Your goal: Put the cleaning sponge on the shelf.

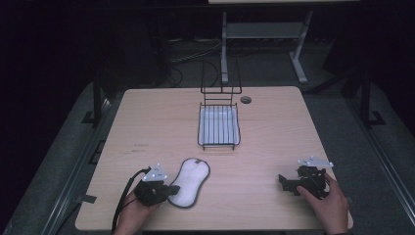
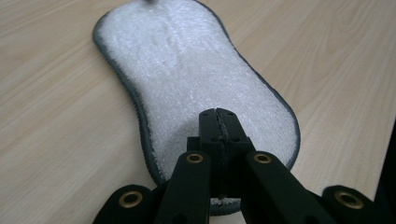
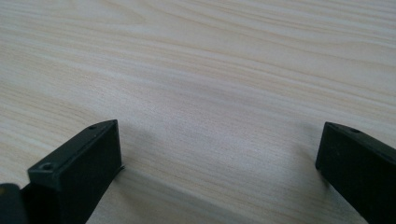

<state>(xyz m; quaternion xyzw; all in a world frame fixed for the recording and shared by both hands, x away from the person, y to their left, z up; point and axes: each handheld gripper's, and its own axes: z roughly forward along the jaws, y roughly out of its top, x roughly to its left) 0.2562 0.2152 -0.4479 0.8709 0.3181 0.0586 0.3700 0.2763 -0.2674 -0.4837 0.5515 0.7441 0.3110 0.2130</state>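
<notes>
The tabletop [image 1: 147, 122] is pale wood grain with rounded corners. A black wire rack [image 1: 219, 125] stands at the middle toward the far edge, its upright back frame on the far side and a white tray inside its low basket; a small round grommet [image 1: 245, 100] sits just beside it near the far edge.

A white fuzzy pad [image 1: 190, 182] with a dark grey trim lies flat near the near edge, left of centre, its long axis running from the near edge slightly toward the far right. In the left gripper view the pad [image 2: 187, 84] stretches away from the jaws, waisted in the middle.

The left hand-held gripper [image 1: 169, 190] sits near the near-left corner, its tip at the pad's near end. Its jaws are pressed fully together over that near end, and I cannot tell whether any of the cloth is pinched between them.

The right hand-held gripper [image 1: 285, 183] rests near the near-right corner, well apart from the pad, pointing left along the near edge. Its jaws stand wide apart with bare wood between them, holding nothing
</notes>
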